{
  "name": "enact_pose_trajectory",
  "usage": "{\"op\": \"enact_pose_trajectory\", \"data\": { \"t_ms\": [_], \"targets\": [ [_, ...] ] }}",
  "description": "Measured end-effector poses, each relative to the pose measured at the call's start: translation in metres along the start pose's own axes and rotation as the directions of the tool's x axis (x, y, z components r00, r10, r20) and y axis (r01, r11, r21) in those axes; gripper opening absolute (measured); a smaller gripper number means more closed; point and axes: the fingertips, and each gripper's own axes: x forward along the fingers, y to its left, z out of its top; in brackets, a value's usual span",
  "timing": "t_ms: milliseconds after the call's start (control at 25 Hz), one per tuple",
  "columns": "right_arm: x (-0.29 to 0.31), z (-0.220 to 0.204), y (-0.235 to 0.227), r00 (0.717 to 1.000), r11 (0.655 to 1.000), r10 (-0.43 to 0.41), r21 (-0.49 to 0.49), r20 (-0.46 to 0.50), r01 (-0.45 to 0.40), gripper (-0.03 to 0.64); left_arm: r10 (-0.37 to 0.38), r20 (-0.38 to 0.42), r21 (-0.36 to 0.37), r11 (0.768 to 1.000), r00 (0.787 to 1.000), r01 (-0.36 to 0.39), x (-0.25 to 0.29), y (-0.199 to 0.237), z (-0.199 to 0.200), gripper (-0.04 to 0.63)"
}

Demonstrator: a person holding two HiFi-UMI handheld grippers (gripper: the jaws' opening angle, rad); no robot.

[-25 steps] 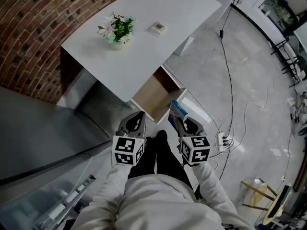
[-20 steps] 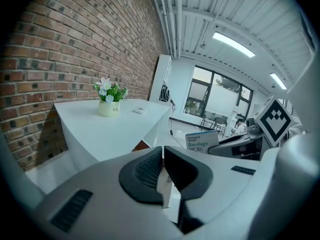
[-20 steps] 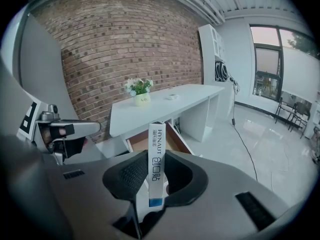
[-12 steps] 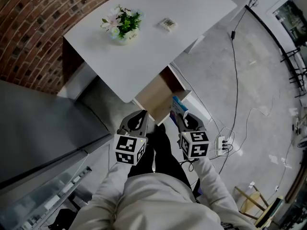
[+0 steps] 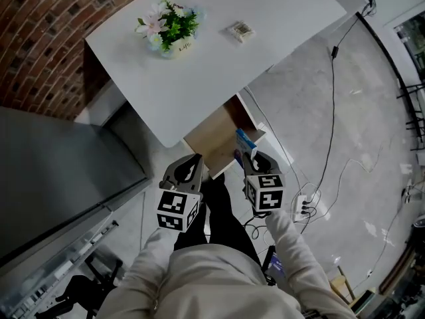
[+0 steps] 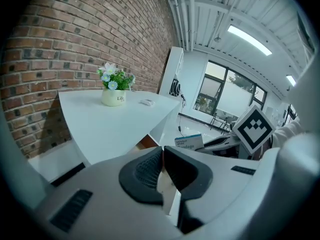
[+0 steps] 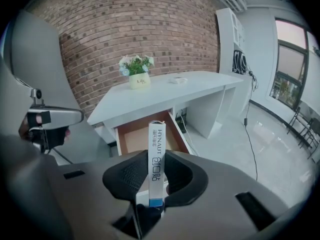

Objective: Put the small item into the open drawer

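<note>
Plainly, the right gripper (image 7: 156, 157) has its jaws part-way closed on a slim white box (image 7: 157, 149) with a blue band at its lower end and "HYNAUT" printed down its narrow side. The box stands on edge between the two ribbed black pads (image 7: 129, 176), which press on its broad faces, and its top reaches well above them. Beyond the box, in the right gripper view, the open drawer (image 7: 135, 140) shows a bare wooden bottom and white walls. The box is not in it; it sits in the jaws, in front of the drawer.

From the head view, the box (image 5: 244, 145) overlaps the near right corner of the drawer (image 5: 214, 137), which is pulled out from under a white desk (image 5: 219, 65).

By contrast, the left gripper (image 6: 161, 151) has its jaws closed tip to tip, with nothing between the pads. It is held just to the left of the drawer's front in the head view, beside the right gripper and apart from it.

On the desk stand a pot of flowers (image 5: 169, 33) and, well apart from it, a small packet (image 5: 242, 30). A brick wall (image 5: 40, 25) runs behind the desk. A white power strip (image 5: 303, 205) lies on the grey floor near the person's right sleeve (image 5: 285, 234).
</note>
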Motion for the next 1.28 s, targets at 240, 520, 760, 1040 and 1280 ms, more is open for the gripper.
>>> {"op": "enact_pose_trajectory", "data": {
  "t_ms": [240, 520, 760, 1040, 1280],
  "targets": [
    [0.04, 0.004, -0.008, 0.998, 0.998, 0.033, -0.046, -0.048, -0.036, 0.112, 0.032, -0.014, -0.025, 0.999, 0.999, -0.033, 0.021, 0.007, -0.004, 0.028],
    [0.086, 0.002, -0.009, 0.99, 0.991, 0.069, -0.101, -0.122, -0.082, 0.112, 0.057, -0.021, -0.045, 0.997, 0.998, -0.058, 0.043, 0.014, -0.002, 0.028],
    [0.12, -0.006, -0.023, 0.983, 0.985, 0.054, -0.154, -0.175, -0.081, 0.112, 0.054, -0.023, -0.052, 0.997, 0.998, -0.055, 0.061, 0.013, -0.003, 0.028],
    [0.154, -0.013, -0.044, 0.973, 0.972, 0.012, -0.227, -0.229, -0.065, 0.112, 0.054, -0.038, -0.058, 0.997, 0.998, -0.057, 0.077, 0.015, -0.008, 0.028],
    [0.181, -0.024, -0.054, 0.959, 0.956, -0.015, -0.284, -0.283, -0.069, 0.112, 0.055, -0.044, -0.075, 0.995, 0.997, -0.059, 0.091, 0.012, -0.011, 0.028]
  ]
}}
